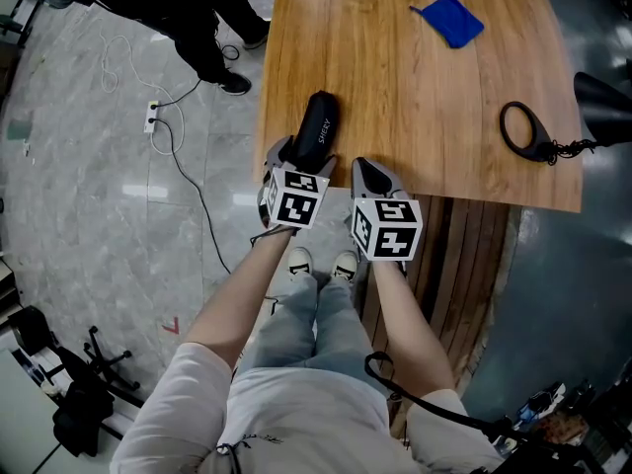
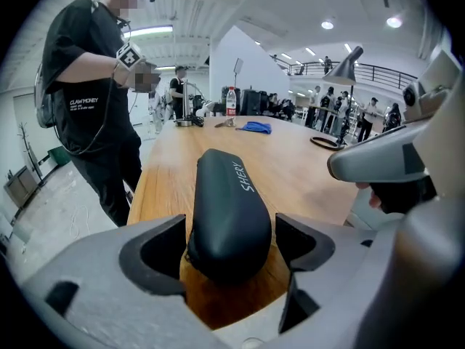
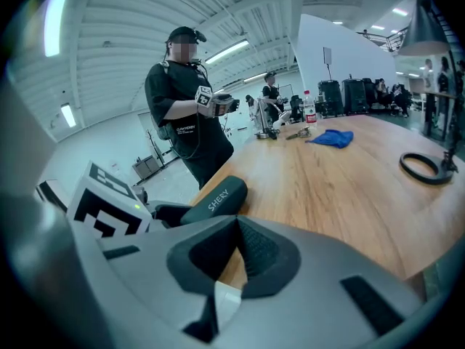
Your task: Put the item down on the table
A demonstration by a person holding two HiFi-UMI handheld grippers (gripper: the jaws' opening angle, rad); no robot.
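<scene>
Black oblong soft case (image 2: pixel 229 213) rests released near the wooden bench (image 1: pixel 395 87) edge, left claw (image 2: pixel 232 247) spread around it, right claw (image 3: pixel 238 246) closed, idle.

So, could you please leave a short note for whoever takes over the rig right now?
Left claw: open, jaws either side of the black case, not squeezing it.
Right claw: shut, empty, beside the left one.
Case: lying flat on the wooden table, near its front edge.
Done: the case is down and let go.
Left: draw the left claw back clear of the case.
</scene>
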